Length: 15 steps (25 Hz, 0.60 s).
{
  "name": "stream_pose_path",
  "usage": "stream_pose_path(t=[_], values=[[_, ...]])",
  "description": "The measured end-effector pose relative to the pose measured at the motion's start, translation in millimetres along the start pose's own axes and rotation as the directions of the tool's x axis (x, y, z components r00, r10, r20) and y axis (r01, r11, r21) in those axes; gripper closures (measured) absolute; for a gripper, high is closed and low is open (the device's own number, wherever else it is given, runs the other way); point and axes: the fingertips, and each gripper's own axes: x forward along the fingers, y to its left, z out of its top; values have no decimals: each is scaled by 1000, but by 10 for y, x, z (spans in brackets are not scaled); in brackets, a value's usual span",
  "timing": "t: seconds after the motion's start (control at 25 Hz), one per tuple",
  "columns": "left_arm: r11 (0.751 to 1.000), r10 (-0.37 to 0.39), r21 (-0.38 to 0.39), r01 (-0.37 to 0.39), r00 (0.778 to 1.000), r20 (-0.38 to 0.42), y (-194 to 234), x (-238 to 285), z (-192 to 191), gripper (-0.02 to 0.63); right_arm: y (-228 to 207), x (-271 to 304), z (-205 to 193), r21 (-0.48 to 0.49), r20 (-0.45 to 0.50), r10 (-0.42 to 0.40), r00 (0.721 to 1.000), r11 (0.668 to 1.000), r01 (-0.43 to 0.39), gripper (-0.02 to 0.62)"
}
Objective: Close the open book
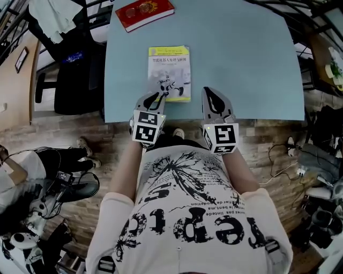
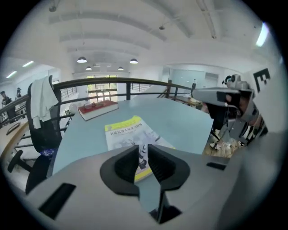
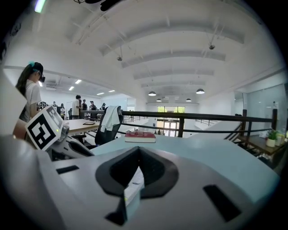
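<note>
Hidden: the closed yellow book's [image 1: 170, 72] near corner is covered by the left gripper [image 1: 159, 96], at the table's [image 1: 246, 64] near edge.
Tongs: left slightly parted, empty; right gripper [image 1: 215, 101] clenched, empty.
Room: a red book [image 1: 144, 13] is set at the far-left corner.

Head view: camera above the person's chest, aimed steeply down, with a pale blue table [image 1: 241, 64] across the upper frame. Left gripper view: low and close behind its jaws, tilted down over the table toward a railing [image 2: 135, 81]. Right gripper view: similar, but nearly level. All 3 views share the red book [image 1: 144, 13]; the head and left gripper views also share the yellow book [image 1: 169, 69].
</note>
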Motion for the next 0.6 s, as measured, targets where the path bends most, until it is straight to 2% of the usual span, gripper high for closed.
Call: stream_pose_path(t=[0.12,0.24,0.44,0.6], values=[[1000,18,3,-18,993,116,149,-244,325,565,121,46,149,-17,17,25,1000,1000,-24,586],[1000,31,-9,-29,971,238,297,-550,656,580,239,55,307,-48,42,38,998,998,-36,586],[998,39,19,-52,908,417,541,-1037,1108,584,374,86,599,-43,103,37,994,999,-33,586],[997,22,51,-57,855,518,669,-1341,1338,584,457,89,776,-44,144,35,989,999,-29,586]])
